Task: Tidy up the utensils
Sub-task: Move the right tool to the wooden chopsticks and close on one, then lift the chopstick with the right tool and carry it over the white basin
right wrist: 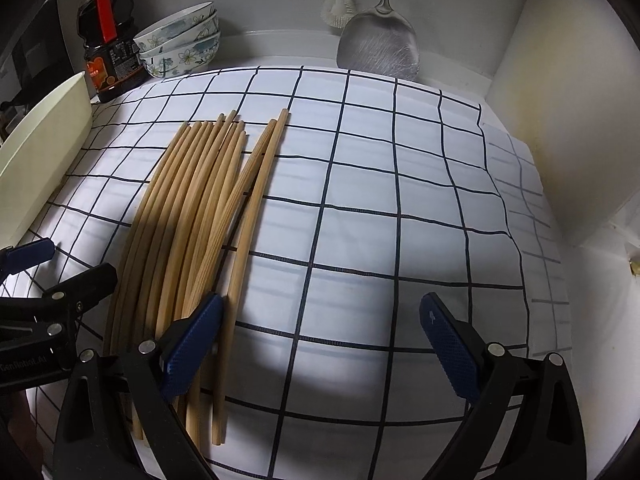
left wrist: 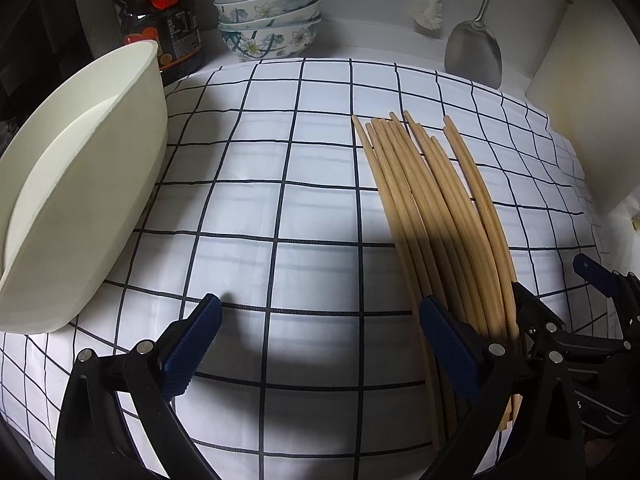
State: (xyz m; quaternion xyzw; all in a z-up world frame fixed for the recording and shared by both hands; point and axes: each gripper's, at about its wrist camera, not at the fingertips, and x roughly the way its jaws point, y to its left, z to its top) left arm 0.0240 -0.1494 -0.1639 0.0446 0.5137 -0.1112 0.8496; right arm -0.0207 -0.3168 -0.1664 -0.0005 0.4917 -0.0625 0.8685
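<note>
Several wooden chopsticks (left wrist: 432, 208) lie side by side on the checked cloth (left wrist: 280, 200); they also show in the right wrist view (right wrist: 200, 208). My left gripper (left wrist: 320, 316) is open and empty, low over the cloth, with its right finger over the chopsticks' near ends. My right gripper (right wrist: 320, 316) is open and empty, with its left finger over the same near ends. Each gripper shows at the edge of the other's view. A cream oval container (left wrist: 80, 200) stands at the left, also seen in the right wrist view (right wrist: 44, 152).
Stacked floral bowls (left wrist: 268, 20), a dark sauce bottle (left wrist: 160, 20), a metal spatula (left wrist: 476, 48) and a white brush (left wrist: 428, 8) stand along the back wall. A pale wall (right wrist: 560, 120) closes the right side.
</note>
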